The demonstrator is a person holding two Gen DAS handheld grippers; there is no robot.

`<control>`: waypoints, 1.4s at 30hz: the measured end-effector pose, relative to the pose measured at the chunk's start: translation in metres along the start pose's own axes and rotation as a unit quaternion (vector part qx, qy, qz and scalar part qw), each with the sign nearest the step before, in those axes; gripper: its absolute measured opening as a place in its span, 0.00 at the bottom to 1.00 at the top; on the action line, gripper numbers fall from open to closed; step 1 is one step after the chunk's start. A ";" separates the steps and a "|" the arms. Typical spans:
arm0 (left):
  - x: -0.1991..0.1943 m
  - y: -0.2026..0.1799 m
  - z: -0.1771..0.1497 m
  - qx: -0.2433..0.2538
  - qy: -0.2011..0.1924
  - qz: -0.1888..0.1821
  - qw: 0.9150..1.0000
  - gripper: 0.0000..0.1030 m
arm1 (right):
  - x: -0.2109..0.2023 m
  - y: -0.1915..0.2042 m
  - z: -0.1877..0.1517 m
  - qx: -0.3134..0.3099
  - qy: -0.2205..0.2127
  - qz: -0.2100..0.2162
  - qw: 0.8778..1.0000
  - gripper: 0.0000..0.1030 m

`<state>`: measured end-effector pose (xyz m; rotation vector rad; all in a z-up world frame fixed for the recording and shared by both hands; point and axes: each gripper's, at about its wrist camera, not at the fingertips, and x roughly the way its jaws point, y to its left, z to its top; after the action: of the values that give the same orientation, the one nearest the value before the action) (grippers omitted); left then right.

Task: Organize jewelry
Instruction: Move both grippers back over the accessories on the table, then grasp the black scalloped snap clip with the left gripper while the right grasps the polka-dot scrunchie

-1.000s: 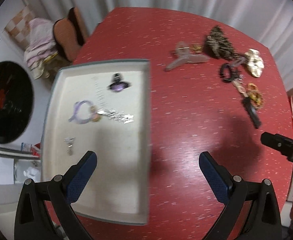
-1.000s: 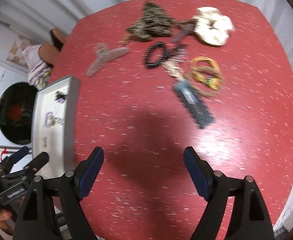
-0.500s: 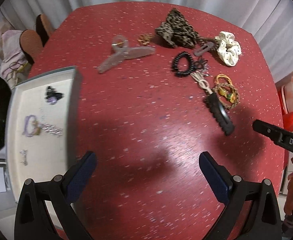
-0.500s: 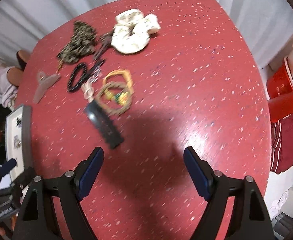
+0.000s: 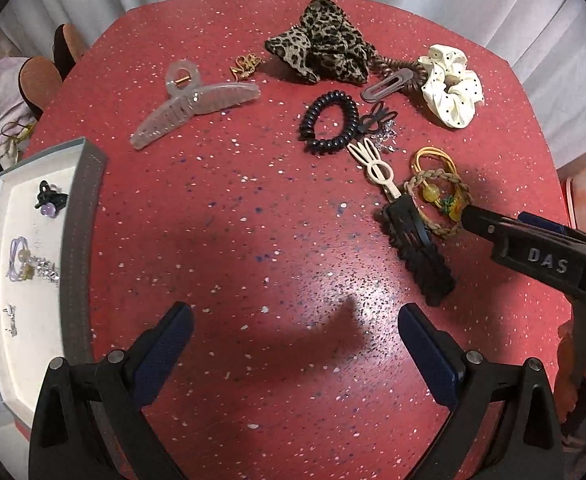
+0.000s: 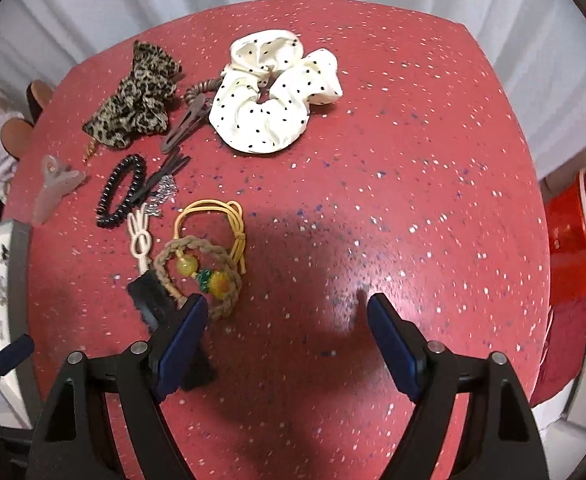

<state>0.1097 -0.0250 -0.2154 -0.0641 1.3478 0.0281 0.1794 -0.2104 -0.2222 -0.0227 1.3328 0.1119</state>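
Observation:
Hair accessories and jewelry lie scattered on a red speckled table (image 5: 253, 240): a clear claw clip (image 5: 195, 102), a gold brooch (image 5: 245, 66), a leopard bow (image 5: 321, 50), a black coil tie (image 5: 329, 122), a white dotted scrunchie (image 6: 269, 96), a braided beaded band (image 6: 199, 274) and a black comb clip (image 5: 417, 254). A grey tray (image 5: 83, 240) at the left holds small pieces. My left gripper (image 5: 293, 344) is open over bare table. My right gripper (image 6: 287, 338) is open too, its left finger beside the braided band and over the black clip.
A cream bunny clip (image 5: 375, 168), a brown flat clip (image 5: 387, 86) and a yellow elastic (image 6: 213, 216) lie among the pile. White curtains hang behind the table. Red plastic furniture (image 6: 573, 256) stands off the right edge; slippers (image 5: 39, 80) lie on the floor at the left.
Both grippers moved right and lower over the table. The tray slid to the left edge of the left view; the accessory pile grew larger, and the right gripper came down beside the braided band.

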 end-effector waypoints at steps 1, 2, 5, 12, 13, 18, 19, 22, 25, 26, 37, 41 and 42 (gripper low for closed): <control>0.002 -0.002 0.000 0.000 0.001 0.000 1.000 0.99 | 0.003 0.001 0.001 -0.009 -0.001 -0.010 1.000 0.82; 0.003 -0.003 0.000 0.000 0.002 -0.001 1.000 0.99 | 0.005 0.002 0.001 -0.013 0.000 -0.016 1.000 0.82; 0.005 -0.006 0.000 0.001 0.001 -0.007 1.000 0.99 | 0.009 0.001 0.002 -0.018 0.000 -0.021 1.000 0.82; 0.009 -0.027 0.010 0.013 -0.005 -0.029 0.999 0.99 | 0.010 -0.019 -0.001 -0.010 -0.005 -0.035 0.999 0.82; 0.010 -0.030 0.013 0.012 -0.005 -0.032 0.999 0.99 | 0.009 -0.023 -0.002 -0.007 -0.005 -0.037 0.999 0.82; 0.023 -0.047 0.020 0.008 0.000 -0.040 0.999 0.99 | 0.009 -0.037 -0.004 0.007 -0.005 -0.041 0.999 0.82; 0.025 -0.050 0.022 0.009 0.001 -0.041 0.999 0.99 | 0.007 -0.041 -0.007 0.009 -0.004 -0.040 0.999 0.82; 0.032 -0.060 0.025 0.014 0.001 -0.038 0.999 0.99 | 0.006 -0.054 -0.001 0.015 -0.003 -0.037 0.999 0.82; 0.040 -0.068 0.028 0.019 0.000 -0.020 1.000 0.99 | 0.005 -0.061 -0.003 0.021 -0.002 -0.036 0.999 0.82; 0.043 -0.071 0.029 0.019 0.001 -0.017 1.000 0.99 | 0.006 -0.066 -0.003 0.022 -0.001 -0.035 0.999 0.82; 0.053 -0.076 0.028 0.047 -0.008 0.018 0.999 0.91 | 0.008 -0.103 -0.038 0.045 0.007 -0.025 0.999 0.82; 0.051 -0.058 0.024 0.042 -0.009 0.019 0.999 0.91 | 0.005 -0.110 -0.046 0.049 0.006 -0.019 0.999 0.82; 0.051 -0.056 0.024 0.041 -0.009 0.019 0.999 0.89 | 0.005 -0.111 -0.045 0.050 0.003 -0.013 0.999 0.82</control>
<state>0.1479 -0.0799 -0.2576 0.0311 1.3314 0.0055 0.1474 -0.3239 -0.2428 0.0442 1.3421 0.0224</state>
